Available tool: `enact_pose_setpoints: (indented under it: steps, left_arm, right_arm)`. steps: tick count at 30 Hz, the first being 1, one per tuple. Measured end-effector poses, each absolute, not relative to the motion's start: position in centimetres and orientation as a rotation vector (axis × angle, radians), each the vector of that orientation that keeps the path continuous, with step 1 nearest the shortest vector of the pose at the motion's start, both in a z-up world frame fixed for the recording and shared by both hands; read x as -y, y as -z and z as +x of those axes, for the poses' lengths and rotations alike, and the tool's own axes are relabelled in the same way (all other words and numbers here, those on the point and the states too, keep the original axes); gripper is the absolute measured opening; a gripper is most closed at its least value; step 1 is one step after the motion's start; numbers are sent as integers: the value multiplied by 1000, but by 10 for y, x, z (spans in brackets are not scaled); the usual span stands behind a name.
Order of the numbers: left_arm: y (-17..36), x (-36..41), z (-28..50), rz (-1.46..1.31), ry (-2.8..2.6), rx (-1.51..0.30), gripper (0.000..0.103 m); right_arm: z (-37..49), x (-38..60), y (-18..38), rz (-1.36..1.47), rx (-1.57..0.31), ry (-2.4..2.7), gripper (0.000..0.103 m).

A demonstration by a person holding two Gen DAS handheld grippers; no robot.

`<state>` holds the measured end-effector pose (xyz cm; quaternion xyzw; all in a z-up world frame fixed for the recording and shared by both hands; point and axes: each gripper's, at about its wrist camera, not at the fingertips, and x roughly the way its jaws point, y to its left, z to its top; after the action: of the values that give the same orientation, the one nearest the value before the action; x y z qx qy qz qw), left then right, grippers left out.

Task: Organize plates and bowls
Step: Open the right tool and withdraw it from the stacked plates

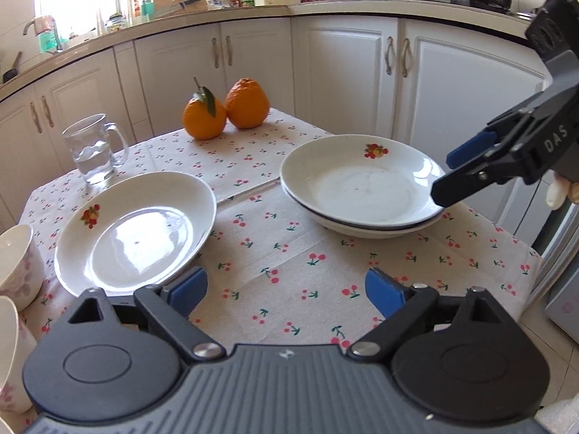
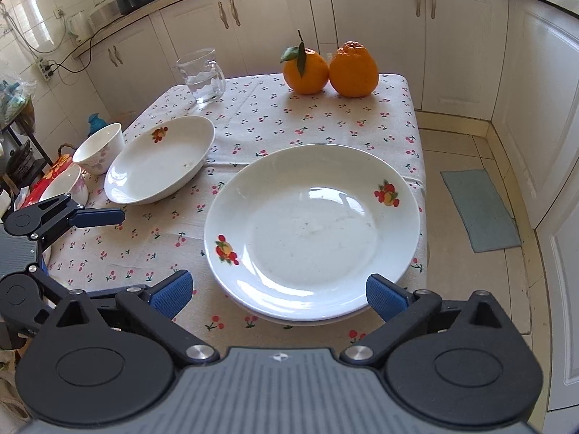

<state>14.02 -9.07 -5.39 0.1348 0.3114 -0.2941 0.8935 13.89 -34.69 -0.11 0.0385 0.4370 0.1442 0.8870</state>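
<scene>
1. Plainly, the left gripper (image 1: 286, 291) is seen at the bottom of the left wrist view with its blue-padded fingers (image 1: 190, 289) spread wide, nothing between them but the cherry-printed tablecloth (image 1: 275, 238).
2. A single white ceramic plate with a fruit motif (image 1: 135, 233) is found at the centre left of that view, its near rim just beside the left pad; contact cannot be told.
3. A stack of two white fruit-printed plates (image 2: 313, 231) is set at the centre of the right wrist view, the upper one nested in the lower.
4. The right gripper (image 2: 278, 294) is shown at the bottom of that view, fingers (image 2: 385, 296) spread apart on either side of the stack's near rim, which is not pinched.
5. Two white floral bowls (image 2: 99, 148) are placed at the left edge of the table.
6. Two oranges (image 2: 329, 68) and a clear glass mug (image 2: 201, 76) are seen at the far end.
</scene>
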Motion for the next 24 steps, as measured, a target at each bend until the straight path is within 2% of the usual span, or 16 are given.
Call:
enact_pose_setpoints:
  steps: [11, 24]
  left_arm:
    - [65, 53, 141, 222, 366, -672, 95]
    - [84, 43, 178, 184, 235, -715, 95]
  right_arm:
    - [111, 305, -14, -18, -856, -390, 103]
    - [138, 272, -10, -155, -881, -399, 103]
